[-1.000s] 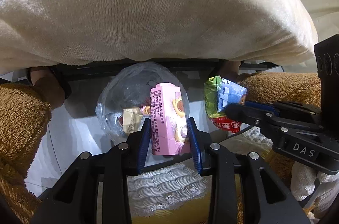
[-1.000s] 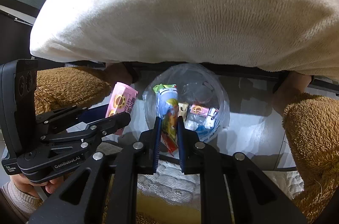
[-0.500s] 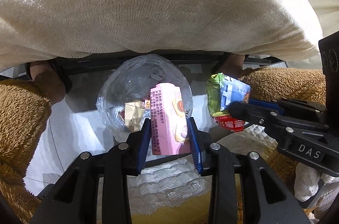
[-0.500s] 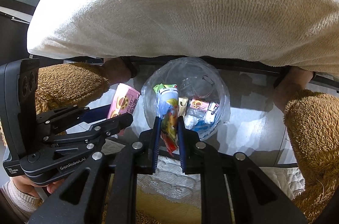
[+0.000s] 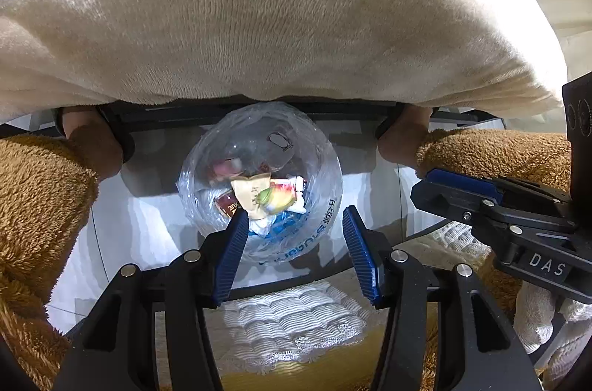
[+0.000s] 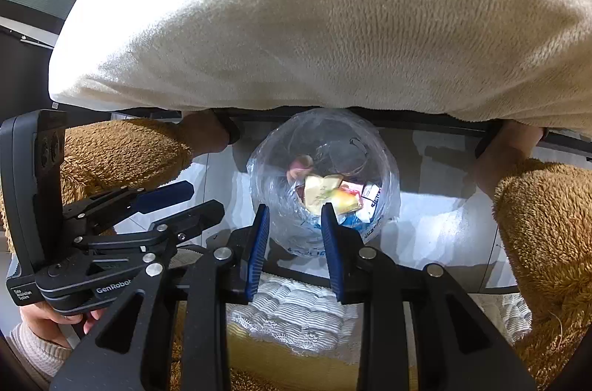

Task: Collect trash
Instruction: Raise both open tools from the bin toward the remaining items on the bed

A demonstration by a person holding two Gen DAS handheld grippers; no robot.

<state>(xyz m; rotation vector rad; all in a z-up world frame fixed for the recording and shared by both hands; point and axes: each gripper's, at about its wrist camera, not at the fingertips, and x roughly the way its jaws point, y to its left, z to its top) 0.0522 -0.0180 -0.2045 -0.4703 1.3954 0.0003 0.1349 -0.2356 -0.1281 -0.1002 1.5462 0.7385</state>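
Straight ahead of both claws, below their tips, sat the clear trash bag (image 5: 259, 184) on the pale floor (image 5: 140, 221), mouth up, holding wrappers: a beige one (image 5: 251, 191) on top, a yellow-green one (image 5: 275, 196) touching it. Left claw (image 5: 292, 250) was released, jaws wide, nothing between them. Right claw (image 6: 292, 239) was also released and empty, its gap narrower. Brown fleece legs (image 6: 544, 224) flanked the bag on both sides; a cream blanket (image 5: 259, 2) hung above it, and a white lace mat (image 5: 292, 320) lay under the claws.
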